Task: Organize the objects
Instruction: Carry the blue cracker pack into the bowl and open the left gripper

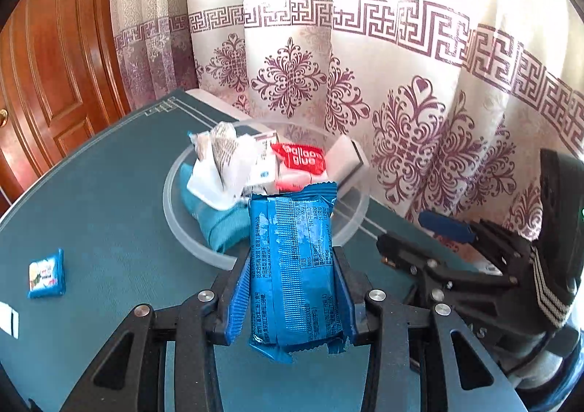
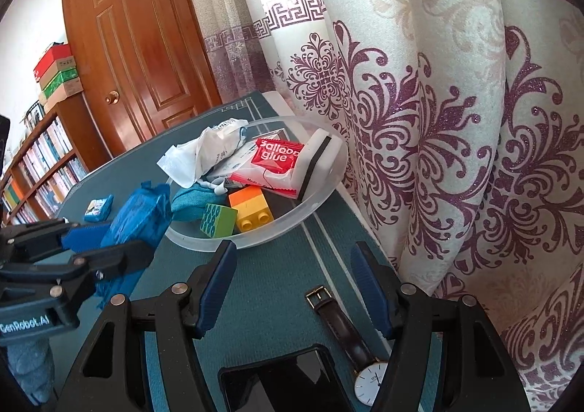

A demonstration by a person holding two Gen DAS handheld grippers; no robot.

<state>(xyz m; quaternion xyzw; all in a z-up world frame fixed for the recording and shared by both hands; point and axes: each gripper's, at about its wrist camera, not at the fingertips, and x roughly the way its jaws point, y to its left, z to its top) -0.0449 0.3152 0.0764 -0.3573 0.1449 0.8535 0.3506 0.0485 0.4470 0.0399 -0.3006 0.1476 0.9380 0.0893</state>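
Left gripper [image 1: 292, 299]: clamped on blue snack packet [image 1: 297, 266], held above the table just short of the clear bowl [image 1: 175, 215]. Right gripper [image 2: 294, 288]: jaws apart, empty. Packet: likely light, crinkly, slippery film; contents probably crushable. Best gripped mid-body across the flat sides.

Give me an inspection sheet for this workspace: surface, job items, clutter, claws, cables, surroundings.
Surface: teal table mat.
Job's things: clear bowl holding glue sachet, toy bricks, crumpled wrappers, teal cloth; blue snack pack gripped.
Clutter: small blue packet, wristwatch and phone on the mat.
Claws: left claw shut on the pack, short of the bowl; right claw open, empty.
Cables: nothing seen.
Surroundings: patterned curtain, wooden door, bookshelf.
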